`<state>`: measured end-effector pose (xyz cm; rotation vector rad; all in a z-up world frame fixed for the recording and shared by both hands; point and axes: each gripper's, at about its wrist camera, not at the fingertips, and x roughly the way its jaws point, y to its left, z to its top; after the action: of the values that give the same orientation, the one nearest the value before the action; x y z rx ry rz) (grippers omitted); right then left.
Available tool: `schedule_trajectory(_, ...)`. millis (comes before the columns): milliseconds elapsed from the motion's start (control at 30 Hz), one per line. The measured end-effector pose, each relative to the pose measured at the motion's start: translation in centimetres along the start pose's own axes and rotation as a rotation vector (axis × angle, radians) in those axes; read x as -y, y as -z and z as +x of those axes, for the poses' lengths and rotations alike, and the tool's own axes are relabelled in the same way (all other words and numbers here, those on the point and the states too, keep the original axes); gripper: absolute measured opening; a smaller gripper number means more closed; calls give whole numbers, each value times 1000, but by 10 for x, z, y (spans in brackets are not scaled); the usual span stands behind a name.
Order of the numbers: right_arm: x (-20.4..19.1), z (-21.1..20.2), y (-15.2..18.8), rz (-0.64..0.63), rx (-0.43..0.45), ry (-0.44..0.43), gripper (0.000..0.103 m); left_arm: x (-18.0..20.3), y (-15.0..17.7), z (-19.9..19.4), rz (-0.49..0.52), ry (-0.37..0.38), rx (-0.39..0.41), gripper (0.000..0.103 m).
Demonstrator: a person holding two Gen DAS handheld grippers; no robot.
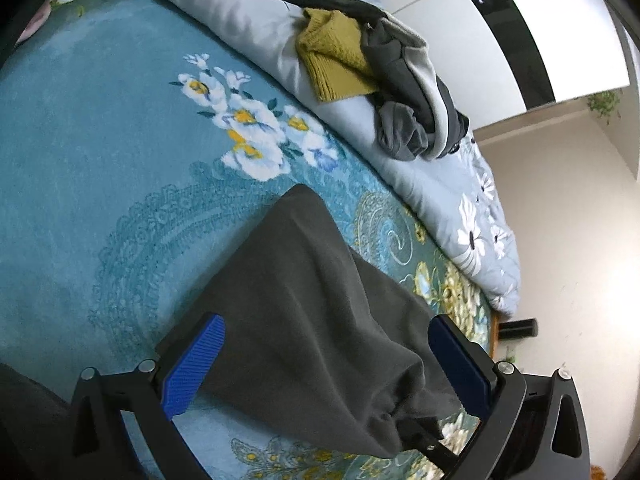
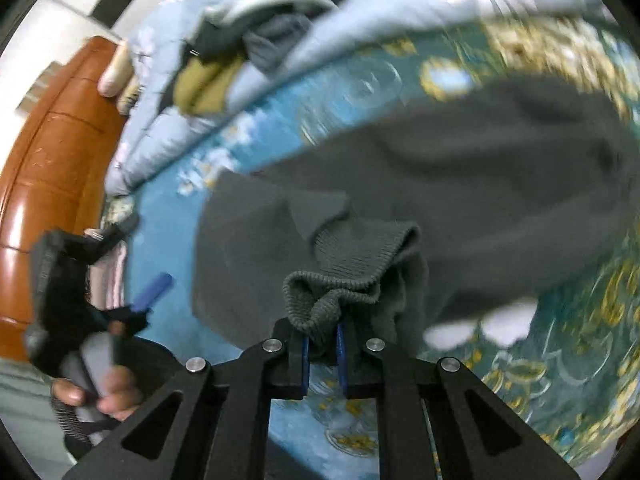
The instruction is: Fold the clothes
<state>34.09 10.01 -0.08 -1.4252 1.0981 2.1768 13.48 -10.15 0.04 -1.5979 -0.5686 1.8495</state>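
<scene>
Two grippers, right gripper [image 2: 322, 338] pinching grey garment's [image 2: 460, 184] ribbed cuff [image 2: 360, 264], left gripper [image 1: 326, 364] jaws wide around soft fleece.

No readable text, labels, numbers anywhere; right wrist view perhaps too blurred.

Dark grey garment [image 1: 304, 300], teal floral bedspread [image 1: 100, 160]

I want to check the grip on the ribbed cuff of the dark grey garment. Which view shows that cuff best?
The right wrist view: the ribbed cuff sits centred and sharp, pinched between the shut jaws of the right gripper. The left wrist view shows only smooth cloth of the dark grey garment lying between the open left gripper, no ribbing.
</scene>
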Motion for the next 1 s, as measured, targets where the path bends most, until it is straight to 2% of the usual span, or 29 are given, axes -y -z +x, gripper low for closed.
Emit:
schedule_trajectory(100,-2,1,-1,-33,-14,13,15,2,1,8,17,-42,-38,103)
schedule_trajectory(167,-4,-7,-2,-68,-7,18,23,3,1,17,28,-85,-76,103)
schedule_trajectory(233,0,-19,-3,-86,14,15,39,5,3,26,41,-126,-110,103)
schedule_trajectory(267,3,-23,-3,-86,21,5,44,6,4,29,50,-138,-120,103)
schedule_trajectory(300,8,-26,-3,-81,26,-4,48,8,5,32,59,-149,-130,103)
schedule_trajectory(400,28,-26,-1,-19,24,-32,51,11,8,36,83,-173,-143,103)
schedule_trajectory(433,36,-24,0,16,14,-53,57,10,9,36,84,-176,-146,103)
schedule_trajectory(567,52,-13,7,117,-15,-173,60,5,8,36,54,-166,-150,103)
schedule_trajectory(667,50,-9,9,126,-22,-211,68,5,8,36,46,-166,-149,103)
schedule_trajectory(800,39,-5,5,115,-13,-273,73,6,9,36,48,-178,-150,103)
schedule_trajectory(1000,38,17,1,146,-55,-196,74,4,8,35,37,-176,-141,103)
